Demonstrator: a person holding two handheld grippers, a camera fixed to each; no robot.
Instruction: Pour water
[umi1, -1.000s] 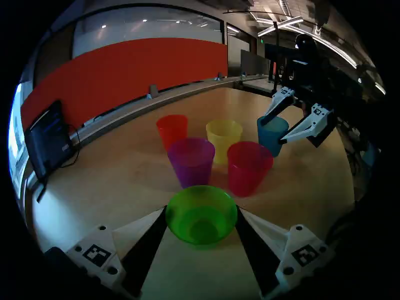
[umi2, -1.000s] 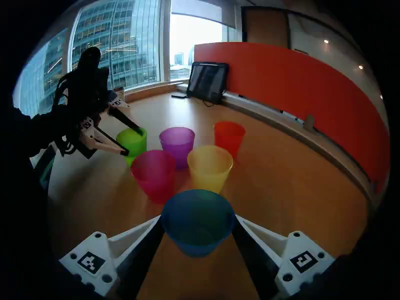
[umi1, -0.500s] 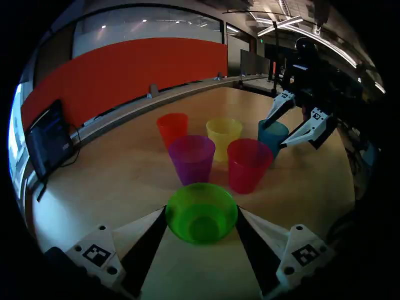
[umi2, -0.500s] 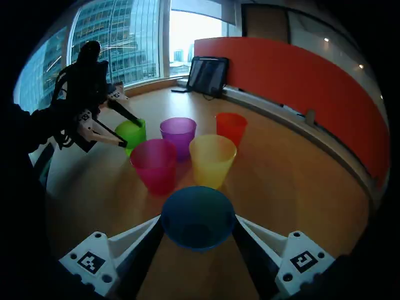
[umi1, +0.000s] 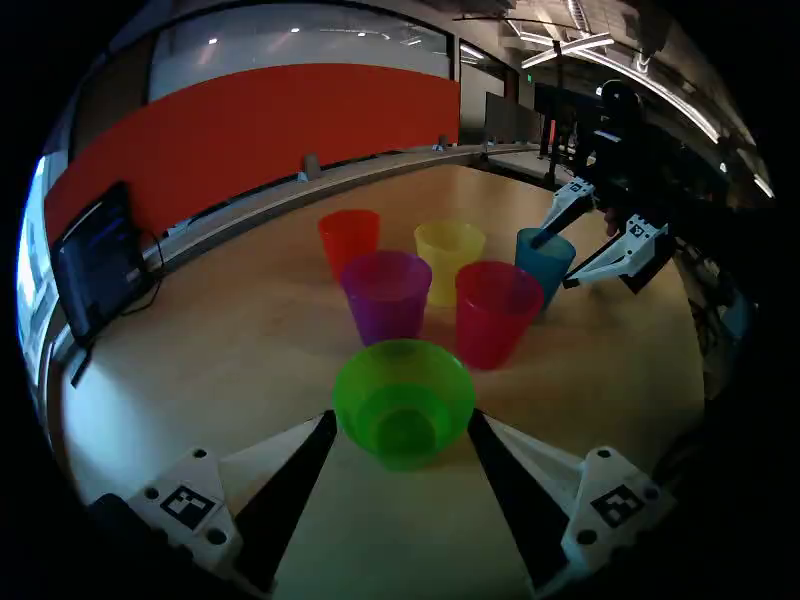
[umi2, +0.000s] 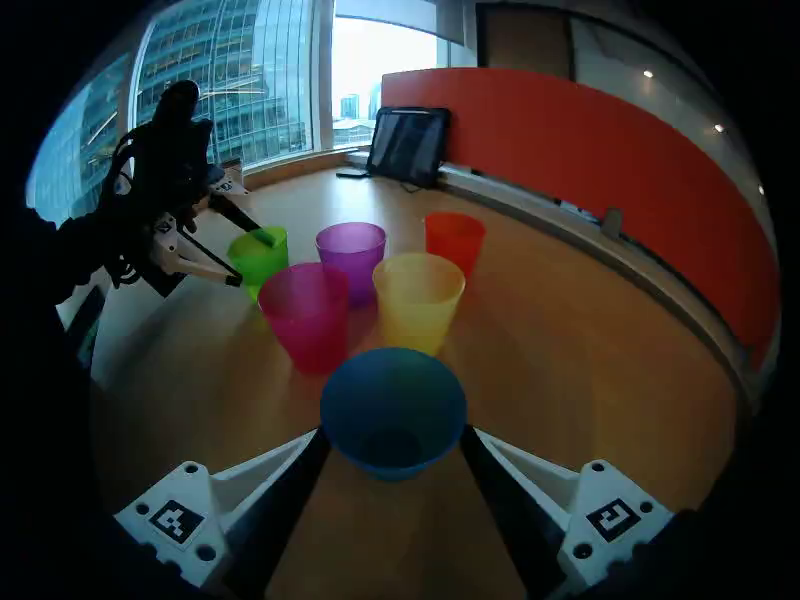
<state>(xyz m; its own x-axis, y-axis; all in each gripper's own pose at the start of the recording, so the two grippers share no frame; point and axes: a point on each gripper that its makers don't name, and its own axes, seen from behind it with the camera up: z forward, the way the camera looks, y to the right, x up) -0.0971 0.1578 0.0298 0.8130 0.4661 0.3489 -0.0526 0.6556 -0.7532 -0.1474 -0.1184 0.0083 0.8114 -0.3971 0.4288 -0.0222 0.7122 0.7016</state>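
A green cup (umi1: 403, 400) sits upright between the fingers of my left gripper (umi1: 401, 415), which is shut on it. My right gripper (umi2: 392, 435) is shut on a blue cup (umi2: 392, 408) in the same way. Between the two stand a purple cup (umi1: 386, 297), a pink cup (umi1: 497, 310), a yellow cup (umi1: 449, 257) and an orange cup (umi1: 349, 240), close together on the wooden table (umi1: 250, 340). In the left gripper view, the right gripper (umi1: 550, 264) holds the blue cup (umi1: 545, 265) beyond the group. In the right gripper view, the left gripper (umi2: 250, 257) holds the green cup (umi2: 258, 257). Whether any cup holds water I cannot tell.
A dark screen (umi1: 95, 280) with a cable stands at the table's edge by the red wall (umi1: 250, 130). Large windows (umi2: 230, 90) lie behind the person's dark arm (umi2: 90, 240). Open tabletop stretches to the right of the cups (umi2: 600, 370).
Both cameras have shifted a little, so the group of cups sits slightly higher in each view. Both held cups stay gripped.
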